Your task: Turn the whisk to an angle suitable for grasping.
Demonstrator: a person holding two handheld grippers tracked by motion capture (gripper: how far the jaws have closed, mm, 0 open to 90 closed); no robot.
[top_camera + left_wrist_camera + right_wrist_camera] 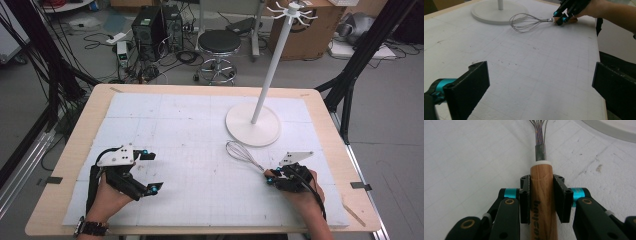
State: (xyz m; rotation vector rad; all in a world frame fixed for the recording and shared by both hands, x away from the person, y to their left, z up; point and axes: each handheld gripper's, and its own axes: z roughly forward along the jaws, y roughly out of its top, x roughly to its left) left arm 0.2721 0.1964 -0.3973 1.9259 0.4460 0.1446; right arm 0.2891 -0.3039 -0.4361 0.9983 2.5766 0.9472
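grasp done: right gripper [541,200] clamped on wooden handle of whisk [243,154], lying flat just beside the white stand [253,124]. left gripper [148,172] open, well apart. lift and hanging still ahead, probably.

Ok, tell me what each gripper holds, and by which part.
The right gripper clamps the whisk by its wooden handle, just behind the white collar. The left gripper is open and holds nothing.
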